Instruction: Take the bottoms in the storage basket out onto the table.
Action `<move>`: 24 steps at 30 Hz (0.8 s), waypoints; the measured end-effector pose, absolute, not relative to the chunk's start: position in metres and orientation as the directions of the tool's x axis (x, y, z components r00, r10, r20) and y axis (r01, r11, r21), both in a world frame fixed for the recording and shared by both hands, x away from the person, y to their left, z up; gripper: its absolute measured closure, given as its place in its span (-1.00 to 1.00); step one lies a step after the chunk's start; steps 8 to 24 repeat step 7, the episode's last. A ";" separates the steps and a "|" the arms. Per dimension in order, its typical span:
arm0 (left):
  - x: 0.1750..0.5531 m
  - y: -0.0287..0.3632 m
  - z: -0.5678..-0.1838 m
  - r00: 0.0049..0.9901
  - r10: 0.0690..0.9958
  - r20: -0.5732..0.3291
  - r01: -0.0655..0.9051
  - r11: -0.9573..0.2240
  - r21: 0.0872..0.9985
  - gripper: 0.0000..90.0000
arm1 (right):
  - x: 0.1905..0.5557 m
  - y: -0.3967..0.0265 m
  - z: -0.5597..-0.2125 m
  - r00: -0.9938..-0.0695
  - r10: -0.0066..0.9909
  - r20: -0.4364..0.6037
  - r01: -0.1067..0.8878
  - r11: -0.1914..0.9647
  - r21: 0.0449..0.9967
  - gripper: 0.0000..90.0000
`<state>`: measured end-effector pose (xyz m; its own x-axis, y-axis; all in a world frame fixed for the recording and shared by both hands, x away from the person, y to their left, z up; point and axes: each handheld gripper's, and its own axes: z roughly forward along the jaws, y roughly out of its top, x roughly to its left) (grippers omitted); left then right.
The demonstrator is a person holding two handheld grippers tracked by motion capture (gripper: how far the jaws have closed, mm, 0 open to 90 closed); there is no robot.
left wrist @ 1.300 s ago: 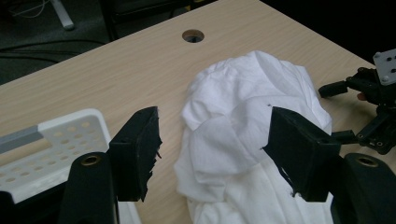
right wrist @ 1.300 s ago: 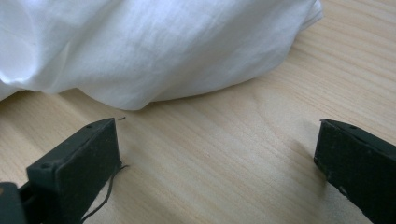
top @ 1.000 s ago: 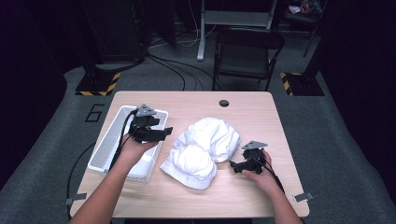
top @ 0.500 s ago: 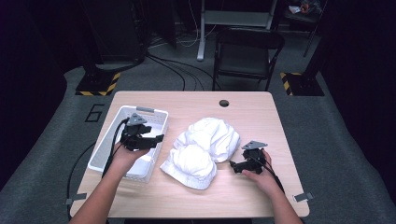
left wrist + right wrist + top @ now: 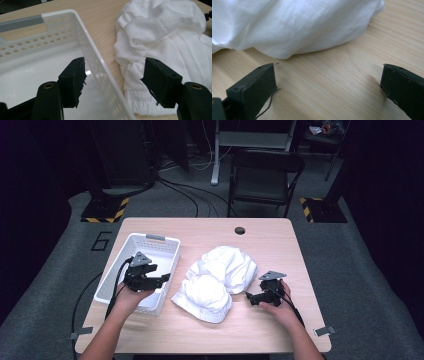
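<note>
The table [image 5: 280, 340] carries a white perforated basket [image 5: 150, 241] and, beside it, a heap of white cloth [image 5: 220, 280] that looks like a crumpled garment with a gathered hem. The left gripper [image 5: 162, 279] hangs over the basket's near wall, its jaws spread with nothing between them; seen along those jaws, the basket rim [image 5: 100, 67] runs up between them, one jaw over the basket floor and the other over the edge of the cloth [image 5: 160, 45]. The right gripper [image 5: 250, 298] sits low on the table just beside the heap, jaws wide apart and empty, bare wood between them and the cloth's folded edge [image 5: 294, 30] lying just ahead of the jaw tips. I judge the cloth light, limp and not at all fragile; it will sag and drag rather than lift as one piece, so a pinch on a thick fold or on the bunched hem [image 5: 137, 100] nearest the left jaws should hold better than a single thin layer, which could slip out.
</note>
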<state>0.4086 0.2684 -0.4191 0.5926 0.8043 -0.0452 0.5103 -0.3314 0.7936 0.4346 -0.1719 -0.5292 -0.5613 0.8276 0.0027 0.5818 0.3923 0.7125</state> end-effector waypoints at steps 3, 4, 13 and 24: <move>0.406 0.271 -0.423 0.591 0.805 -0.053 0.508 -0.320 0.800 -0.28 | 0.435 -0.172 -0.529 -0.561 0.828 0.003 0.582 0.392 0.712 -1.00; 0.406 0.272 -0.423 0.591 0.804 -0.062 0.513 -0.316 0.798 -0.28 | 0.435 -0.172 -0.529 -0.562 0.827 0.003 0.582 0.392 0.712 -1.00; 0.404 0.273 -0.425 0.593 0.802 -0.072 0.515 -0.308 0.800 -0.32 | 0.435 -0.172 -0.529 -0.561 0.828 0.003 0.582 0.392 0.712 -1.00; 0.404 0.273 -0.425 0.593 0.802 -0.072 0.515 -0.308 0.800 -0.32 | 0.435 -0.172 -0.529 -0.561 0.828 0.003 0.582 0.392 0.712 -1.00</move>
